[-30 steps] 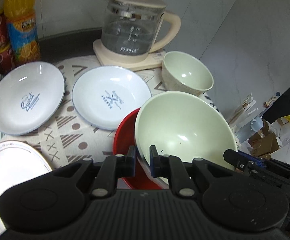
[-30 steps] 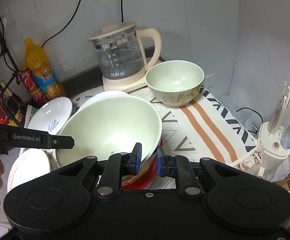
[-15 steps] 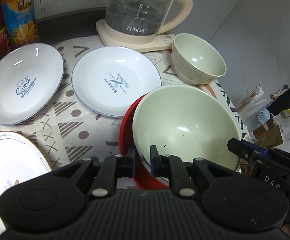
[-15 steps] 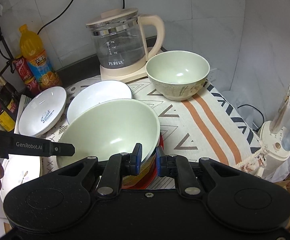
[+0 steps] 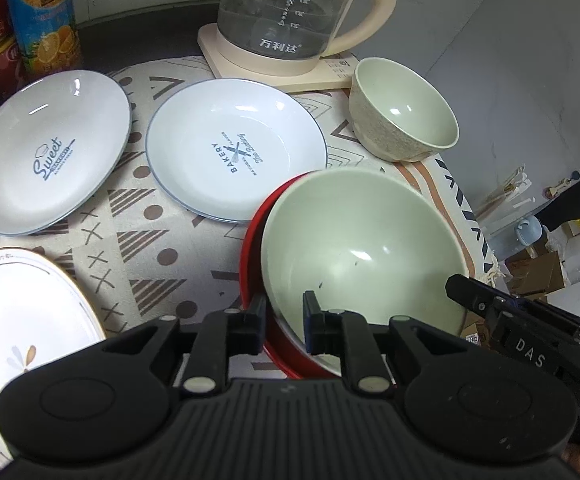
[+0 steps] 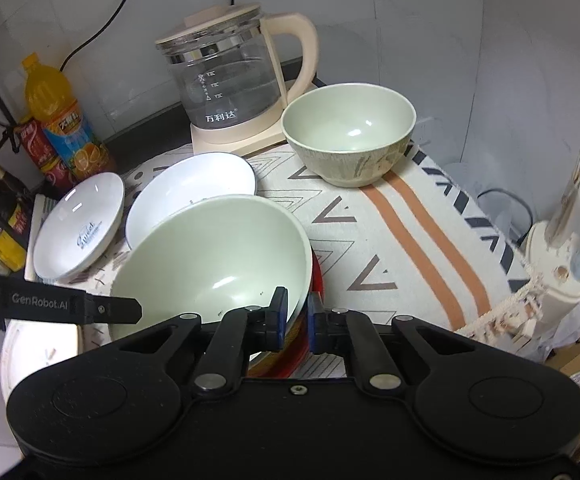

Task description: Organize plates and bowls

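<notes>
I have the big green bowl (image 5: pixel 363 256) nested in the red bowl (image 5: pixel 252 276) on the tabletop (image 6: pixel 389 240), both rims between my jaws. The right gripper (image 6: pixel 297 314) has just been closing and now clamps both rims together; the left gripper (image 5: pixel 284 322) pinches the near rims. The pair looks ready to lift; the small bowl (image 6: pixel 349 134) waits beyond.
</notes>
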The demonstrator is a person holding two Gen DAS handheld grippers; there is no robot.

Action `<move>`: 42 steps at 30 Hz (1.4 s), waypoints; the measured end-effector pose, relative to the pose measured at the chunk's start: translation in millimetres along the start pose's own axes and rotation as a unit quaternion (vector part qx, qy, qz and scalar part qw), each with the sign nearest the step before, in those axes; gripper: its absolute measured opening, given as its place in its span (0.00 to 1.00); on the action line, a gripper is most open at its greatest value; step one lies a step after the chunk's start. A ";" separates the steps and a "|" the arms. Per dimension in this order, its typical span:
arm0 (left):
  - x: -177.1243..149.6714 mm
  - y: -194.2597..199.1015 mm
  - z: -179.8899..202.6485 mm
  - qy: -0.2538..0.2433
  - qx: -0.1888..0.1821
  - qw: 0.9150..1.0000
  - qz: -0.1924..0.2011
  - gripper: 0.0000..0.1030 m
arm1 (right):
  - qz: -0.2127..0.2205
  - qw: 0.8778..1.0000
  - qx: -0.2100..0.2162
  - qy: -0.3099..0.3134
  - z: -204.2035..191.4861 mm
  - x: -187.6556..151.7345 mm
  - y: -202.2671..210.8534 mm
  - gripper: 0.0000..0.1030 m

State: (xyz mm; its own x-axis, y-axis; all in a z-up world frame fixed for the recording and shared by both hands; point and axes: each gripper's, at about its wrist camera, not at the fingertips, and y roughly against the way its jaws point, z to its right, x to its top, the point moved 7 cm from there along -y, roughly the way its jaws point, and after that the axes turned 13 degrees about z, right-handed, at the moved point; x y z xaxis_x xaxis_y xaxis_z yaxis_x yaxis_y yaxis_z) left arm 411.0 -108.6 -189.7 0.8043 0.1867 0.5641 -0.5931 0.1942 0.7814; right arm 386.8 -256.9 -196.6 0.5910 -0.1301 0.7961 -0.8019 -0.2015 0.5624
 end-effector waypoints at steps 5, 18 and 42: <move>4.9 11.6 0.6 -0.002 -0.002 1.000 0.014 0.15 | 0.005 1.000 0.002 -0.009 1.7 0.9 -1.9 0.06; 15.7 26.4 -5.2 0.013 0.020 1.000 0.021 0.35 | -0.001 0.999 0.010 -0.030 5.4 6.7 2.2 0.15; 55.7 -24.3 48.5 0.005 0.012 0.999 0.039 0.56 | 0.034 0.996 -0.009 -0.079 74.7 36.8 -7.4 0.55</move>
State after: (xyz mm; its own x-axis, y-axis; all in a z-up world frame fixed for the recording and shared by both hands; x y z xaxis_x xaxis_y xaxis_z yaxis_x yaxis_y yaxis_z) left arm 472.1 -149.6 -164.3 0.7552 0.2093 0.6212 -0.6528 0.1547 0.7415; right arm 421.0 -332.8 -188.1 0.5409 -0.2943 0.7879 -0.8409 -0.1690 0.5142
